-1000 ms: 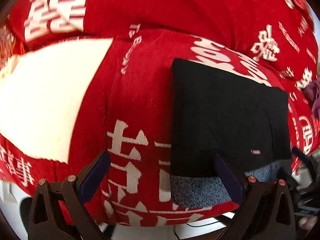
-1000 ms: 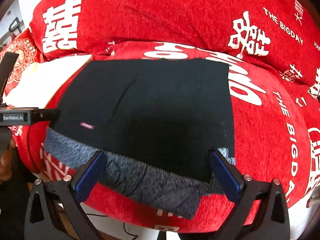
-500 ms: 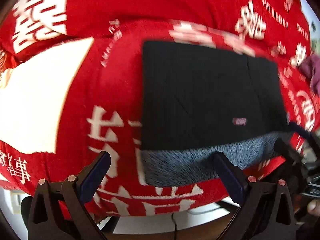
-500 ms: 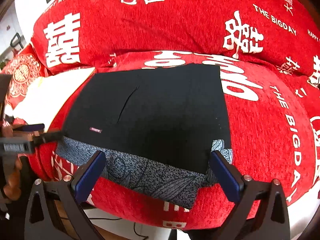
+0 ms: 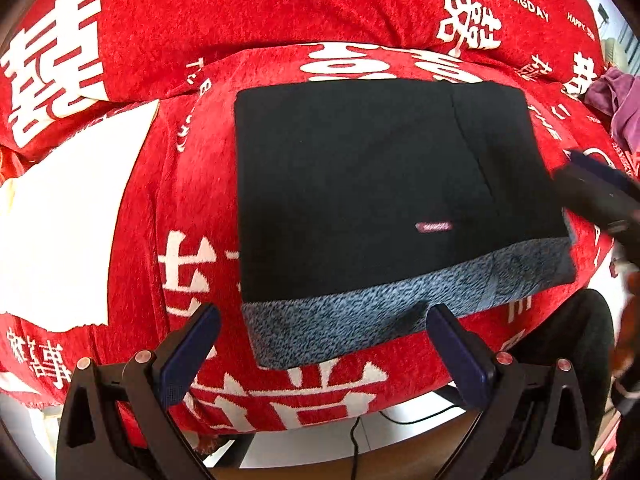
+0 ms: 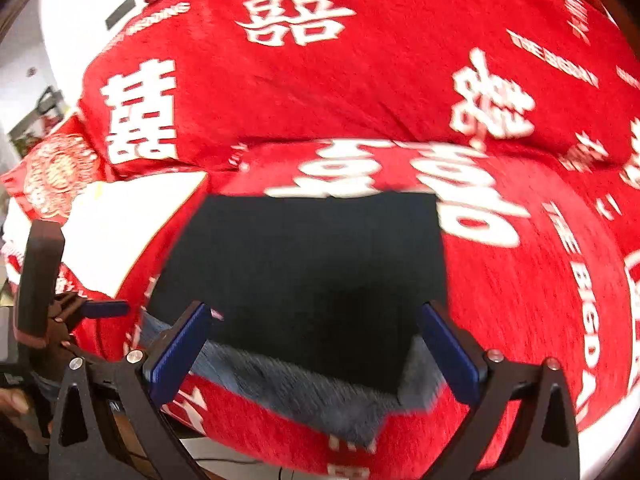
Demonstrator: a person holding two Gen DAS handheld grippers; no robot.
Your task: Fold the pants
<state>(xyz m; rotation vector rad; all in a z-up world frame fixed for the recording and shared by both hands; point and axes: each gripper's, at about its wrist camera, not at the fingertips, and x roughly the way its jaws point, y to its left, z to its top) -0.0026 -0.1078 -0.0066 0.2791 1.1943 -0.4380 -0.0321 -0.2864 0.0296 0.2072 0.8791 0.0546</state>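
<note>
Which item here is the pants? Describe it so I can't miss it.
On the red sofa cover with white characters, between the white cloth and purple cloth, lies the flat black rectangle of folded pants. Only it has a grey patterned band and small pink label.

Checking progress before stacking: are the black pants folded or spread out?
Folded. The black pants lie as a compact rectangle on the red cover, a grey patterned layer showing along the near edge.

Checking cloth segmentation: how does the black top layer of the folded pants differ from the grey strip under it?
The black layer is plain and dark; the grey strip is speckled blue-grey. The black layer covers most of the fold; the grey strip shows only as a band along the near edge. The black layer carries a small pink label; the grey strip shows none. Both lie flat on the red cover, with neither tongs touching them.
</note>
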